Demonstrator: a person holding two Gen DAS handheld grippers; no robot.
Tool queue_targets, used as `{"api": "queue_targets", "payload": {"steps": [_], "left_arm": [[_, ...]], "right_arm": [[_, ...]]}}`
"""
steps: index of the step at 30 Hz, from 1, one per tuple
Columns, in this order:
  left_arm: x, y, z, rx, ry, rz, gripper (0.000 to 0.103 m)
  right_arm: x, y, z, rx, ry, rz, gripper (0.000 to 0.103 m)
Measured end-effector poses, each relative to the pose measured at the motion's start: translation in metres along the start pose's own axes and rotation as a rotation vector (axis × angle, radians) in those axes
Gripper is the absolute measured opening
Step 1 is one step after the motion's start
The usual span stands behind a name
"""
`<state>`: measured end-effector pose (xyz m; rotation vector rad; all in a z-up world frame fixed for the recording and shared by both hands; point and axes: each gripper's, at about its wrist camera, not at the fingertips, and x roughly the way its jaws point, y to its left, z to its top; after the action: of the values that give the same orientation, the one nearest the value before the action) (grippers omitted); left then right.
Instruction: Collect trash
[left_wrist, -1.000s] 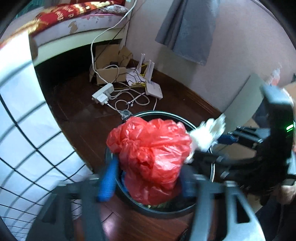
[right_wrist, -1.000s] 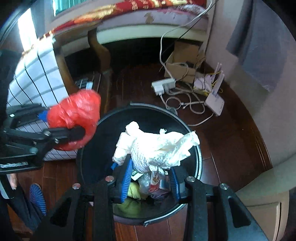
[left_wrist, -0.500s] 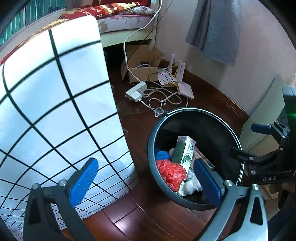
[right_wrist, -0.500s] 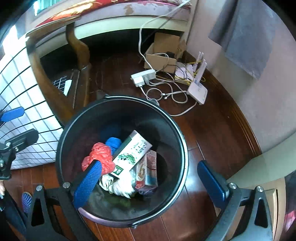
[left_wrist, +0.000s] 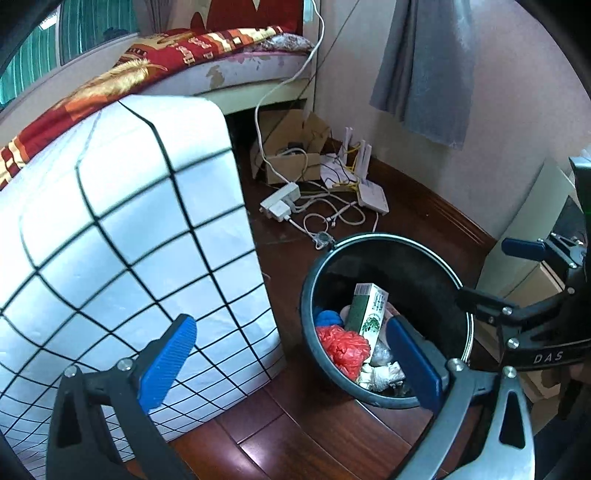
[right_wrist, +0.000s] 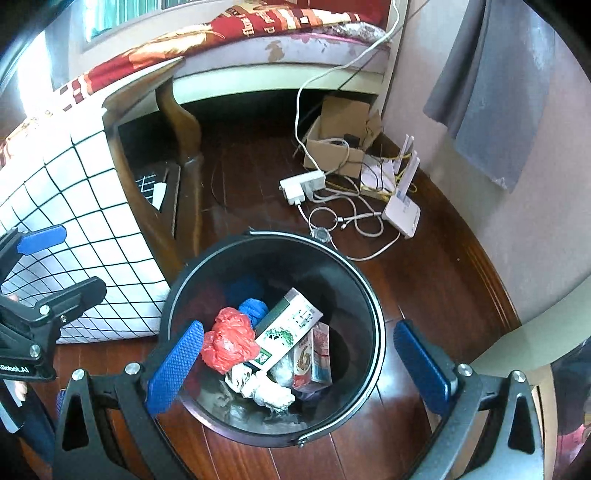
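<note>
- Right wrist view first: right gripper (right_wrist: 299, 369) hangs over the bin with its jaws spread as wide as they go, blue pads either side of the opening, nothing between them but air.
- Straight below it, the black bin (right_wrist: 373, 321) sits on the dark wooden floor (right_wrist: 424, 295), and the trash is all inside.
- Down in the bin: crumpled white tissue (right_wrist: 262, 387) nearest the camera, a red plastic bag (right_wrist: 229, 339) scrunched at the left, a green-and-white carton (right_wrist: 288, 328) lying tilted across the middle, a red-and-white carton (right_wrist: 314, 354) against its right side, and something blue (right_wrist: 253, 308) tucked behind the bag.
- Over on the left edge of that view, the left gripper (right_wrist: 55, 262) shows from the side, fingers parted, in front of the white cloth with the black grid (right_wrist: 74, 192).
- Left wrist view now: left gripper (left_wrist: 295, 362) gapes wide too, empty; one pad is against the grid cloth (left_wrist: 110, 221), the other over the bin's (left_wrist: 308, 295) near rim.
- From here the red bag (left_wrist: 343, 347) and the green carton (left_wrist: 367, 310) are seen resting in the bin.
- Further back on the floor: a white power strip (right_wrist: 303, 184), looped cables (right_wrist: 343, 221) and a white router (right_wrist: 402, 214) near the wall.
- Behind those, an open cardboard box (right_wrist: 332, 144).
- Farthest off, a bed with a red patterned cover (left_wrist: 166, 62), and a grey cloth (left_wrist: 424, 66) hanging on the wall.
</note>
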<state>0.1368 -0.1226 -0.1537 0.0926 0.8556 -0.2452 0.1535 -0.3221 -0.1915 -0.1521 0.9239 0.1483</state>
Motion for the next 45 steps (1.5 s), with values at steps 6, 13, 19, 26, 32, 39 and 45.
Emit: {"api": "queue_targets", "payload": {"steps": [6, 13, 19, 26, 32, 39, 45], "left_arm": [[-0.034, 0.002, 0.005, 0.019, -0.043, 0.016, 0.103], [-0.075, 0.008, 0.004, 0.017, -0.086, 0.024, 0.103], [-0.105, 0.012, -0.001, 0.009, -0.107, 0.023, 0.103], [-0.144, 0.012, 0.002, 0.002, -0.164, 0.037, 0.103], [-0.172, 0.015, 0.005, -0.008, -0.207, 0.042, 0.103], [-0.202, 0.012, 0.002, -0.006, -0.257, 0.048, 0.103], [-0.221, 0.012, -0.003, -0.018, -0.296, 0.057, 0.103]], "right_arm": [[-0.035, 0.012, 0.003, 0.014, -0.045, 0.003, 0.103], [-0.084, 0.022, 0.001, 0.072, -0.096, -0.004, 0.103], [-0.120, 0.033, 0.004, 0.085, -0.129, -0.014, 0.103], [-0.160, 0.043, 0.006, 0.099, -0.151, -0.039, 0.103], [-0.193, 0.056, 0.007, 0.066, -0.174, -0.082, 0.103], [-0.232, 0.066, 0.002, 0.051, -0.219, -0.086, 0.103], [-0.259, 0.068, 0.001, 0.044, -0.265, -0.095, 0.103]]}}
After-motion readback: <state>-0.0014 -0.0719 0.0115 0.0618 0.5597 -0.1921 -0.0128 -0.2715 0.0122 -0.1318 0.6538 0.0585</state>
